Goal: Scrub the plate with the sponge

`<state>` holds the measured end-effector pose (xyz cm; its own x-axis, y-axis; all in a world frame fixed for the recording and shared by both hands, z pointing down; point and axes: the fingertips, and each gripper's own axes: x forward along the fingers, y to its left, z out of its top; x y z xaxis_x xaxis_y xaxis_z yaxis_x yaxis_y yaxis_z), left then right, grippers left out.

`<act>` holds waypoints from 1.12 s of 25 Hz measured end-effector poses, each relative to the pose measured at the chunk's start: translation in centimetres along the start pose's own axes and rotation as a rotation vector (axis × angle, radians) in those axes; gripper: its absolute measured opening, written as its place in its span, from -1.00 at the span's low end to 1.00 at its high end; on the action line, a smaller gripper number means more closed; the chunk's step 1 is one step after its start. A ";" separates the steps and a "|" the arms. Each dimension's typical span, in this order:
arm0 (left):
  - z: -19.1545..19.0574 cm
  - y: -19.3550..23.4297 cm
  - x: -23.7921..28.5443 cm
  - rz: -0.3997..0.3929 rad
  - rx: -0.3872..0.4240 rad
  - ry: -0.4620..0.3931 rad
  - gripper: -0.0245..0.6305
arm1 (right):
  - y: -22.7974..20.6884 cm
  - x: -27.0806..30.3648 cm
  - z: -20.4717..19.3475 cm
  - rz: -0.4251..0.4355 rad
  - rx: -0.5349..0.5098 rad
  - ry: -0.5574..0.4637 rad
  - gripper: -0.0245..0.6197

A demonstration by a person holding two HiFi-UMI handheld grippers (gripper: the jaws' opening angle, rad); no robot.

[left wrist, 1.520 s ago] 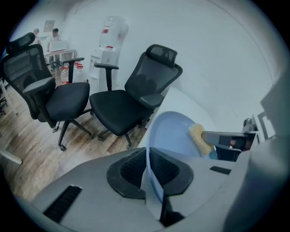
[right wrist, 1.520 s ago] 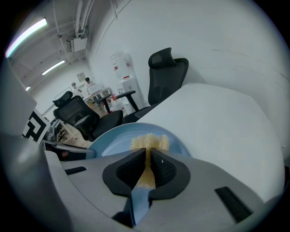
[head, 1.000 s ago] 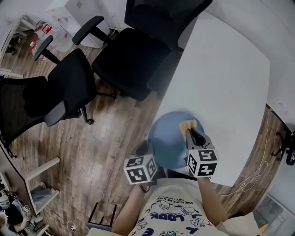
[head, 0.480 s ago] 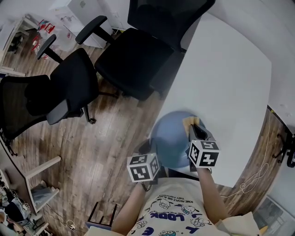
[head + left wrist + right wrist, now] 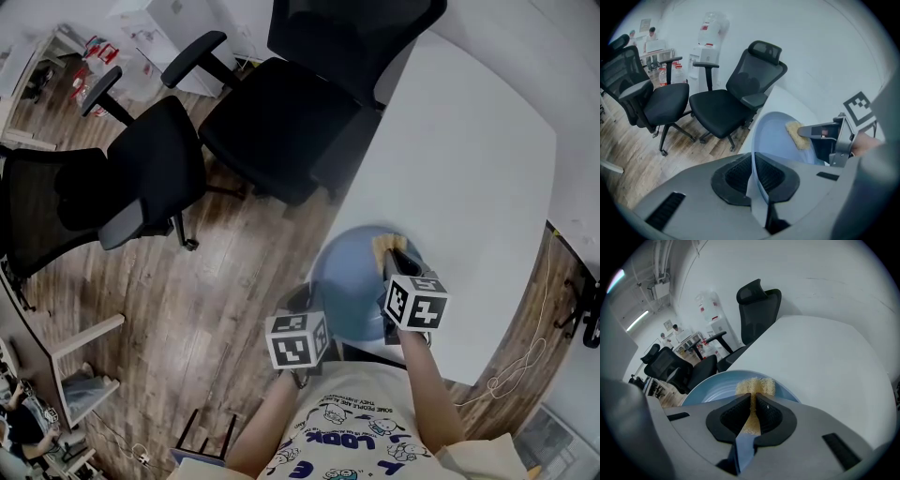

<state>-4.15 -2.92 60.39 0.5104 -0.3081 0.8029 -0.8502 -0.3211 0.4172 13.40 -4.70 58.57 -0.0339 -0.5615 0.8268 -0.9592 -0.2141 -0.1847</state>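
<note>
The right hand-held gripper (image 5: 394,264) has rolled a little and slid slightly across the plate (image 5: 349,281) within the last second. Its jaws stay clenched on the yellow sponge (image 5: 382,246), which presses on the plate's far right part, just inside the rim. The left hand-held gripper (image 5: 300,302) has not moved and stays clamped on the plate's near left rim, steadying it. I judge the scrubbing to be under way, with most of the plate's face still to cover.

The plate sits at the near left edge of the white surface (image 5: 469,169), partly out over the wood floor (image 5: 216,281). Two black office chairs (image 5: 272,122) stand to the far left, well apart. Nothing blocks the sponge's path.
</note>
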 end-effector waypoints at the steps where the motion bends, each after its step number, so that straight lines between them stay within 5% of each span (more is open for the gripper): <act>1: 0.0 0.0 0.0 0.000 0.000 0.002 -0.85 | 0.2 0.1 0.1 0.002 -0.003 0.001 -0.79; 28: 0.1 0.1 -0.1 -0.011 -0.020 0.014 -0.85 | 6.6 2.1 0.7 0.121 -0.107 0.039 -0.79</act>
<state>-4.31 -2.97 60.31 0.5176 -0.2922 0.8042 -0.8472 -0.3064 0.4339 7.19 -7.85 58.77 -0.1602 -0.5461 0.8223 -0.9717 -0.0591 -0.2286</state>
